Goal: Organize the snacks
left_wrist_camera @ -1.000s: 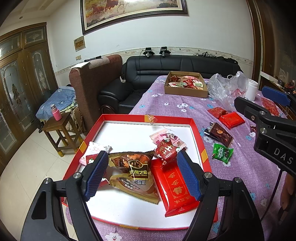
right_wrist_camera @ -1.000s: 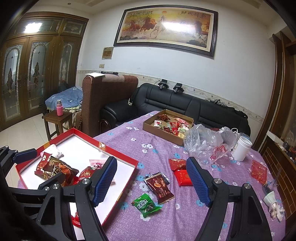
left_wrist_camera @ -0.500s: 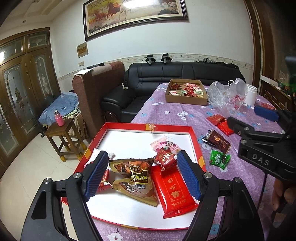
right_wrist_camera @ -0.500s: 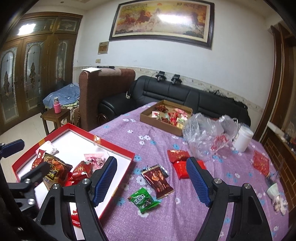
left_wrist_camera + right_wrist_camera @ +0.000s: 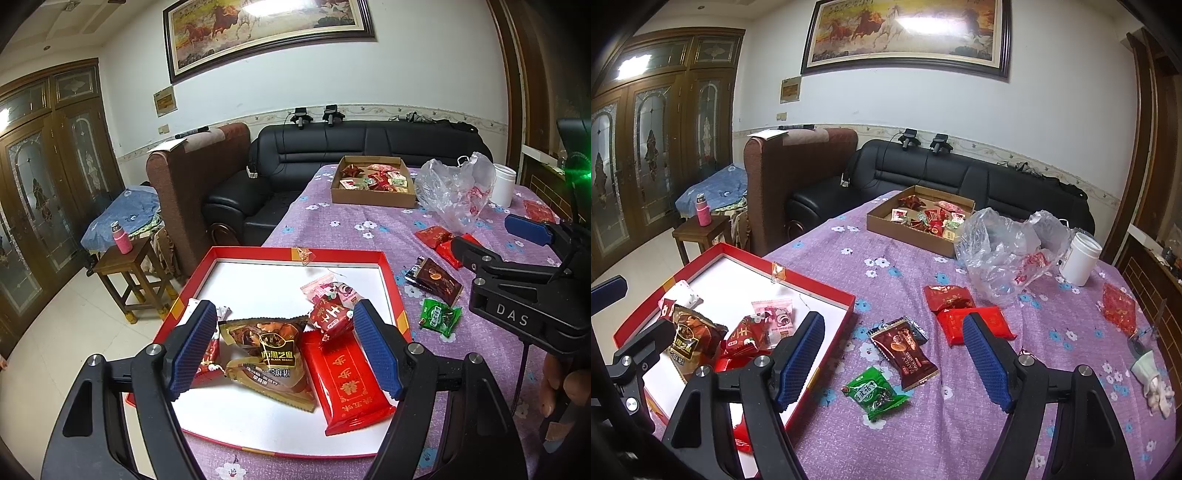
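A red-rimmed tray (image 5: 295, 252) with a white floor holds a brown sesame pack (image 5: 266, 350), a long red pack (image 5: 343, 380), a small red pack (image 5: 330, 317) and a pink pack (image 5: 325, 291). My left gripper (image 5: 282, 350) hovers open over these packs and touches none. Over the purple cloth to the tray's right, my right gripper (image 5: 894, 360) is open and empty. Below it lie a brown packet (image 5: 905, 350) and a green packet (image 5: 875, 393). Two red packets (image 5: 949, 297) lie just beyond, one partly hidden by a finger.
At the far end of the table stand a cardboard box (image 5: 905, 229) of sweets, a crumpled plastic bag (image 5: 1004, 251) and a white jar (image 5: 1080, 258). A red packet (image 5: 1119, 308) lies at the right. A sofa, an armchair and a stool stand past the left edge.
My right gripper has shifted slightly and rolled a little over the loose packets. The left gripper has stayed over the tray. Both stay open, and no snack has moved.
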Tool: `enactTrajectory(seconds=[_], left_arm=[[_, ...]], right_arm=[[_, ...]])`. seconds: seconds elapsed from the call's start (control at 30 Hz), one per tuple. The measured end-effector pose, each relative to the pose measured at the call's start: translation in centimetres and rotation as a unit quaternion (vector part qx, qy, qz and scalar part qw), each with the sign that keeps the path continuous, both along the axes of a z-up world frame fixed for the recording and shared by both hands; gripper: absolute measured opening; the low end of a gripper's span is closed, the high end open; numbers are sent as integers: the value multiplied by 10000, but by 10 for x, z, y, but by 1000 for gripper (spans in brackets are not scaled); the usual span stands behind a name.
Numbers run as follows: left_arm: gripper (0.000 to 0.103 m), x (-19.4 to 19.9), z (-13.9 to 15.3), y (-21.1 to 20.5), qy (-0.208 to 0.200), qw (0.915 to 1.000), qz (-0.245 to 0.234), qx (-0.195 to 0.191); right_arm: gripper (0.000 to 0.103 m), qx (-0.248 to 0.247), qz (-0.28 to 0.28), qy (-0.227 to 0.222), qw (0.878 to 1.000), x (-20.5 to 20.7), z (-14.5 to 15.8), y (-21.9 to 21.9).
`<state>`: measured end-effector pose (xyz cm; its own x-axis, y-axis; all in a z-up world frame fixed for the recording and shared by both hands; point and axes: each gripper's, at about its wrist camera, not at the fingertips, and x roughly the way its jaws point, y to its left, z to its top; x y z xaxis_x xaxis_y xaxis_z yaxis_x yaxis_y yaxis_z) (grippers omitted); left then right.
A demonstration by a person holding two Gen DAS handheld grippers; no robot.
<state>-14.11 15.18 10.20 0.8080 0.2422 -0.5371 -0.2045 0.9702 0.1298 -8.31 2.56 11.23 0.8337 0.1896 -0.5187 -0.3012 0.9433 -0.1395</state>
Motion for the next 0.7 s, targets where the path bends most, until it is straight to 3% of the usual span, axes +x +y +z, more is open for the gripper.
enactTrajectory(seconds=[0.57,0.7], left_arm=[[77,11,-8,4,187,9998,-32,-22],[77,18,-12,7,350,9992,-97,-149]], right_arm=[[79,-160,8,22,9999,13,-4,-2],[79,-185,-136,109,9997,41,1,-34]])
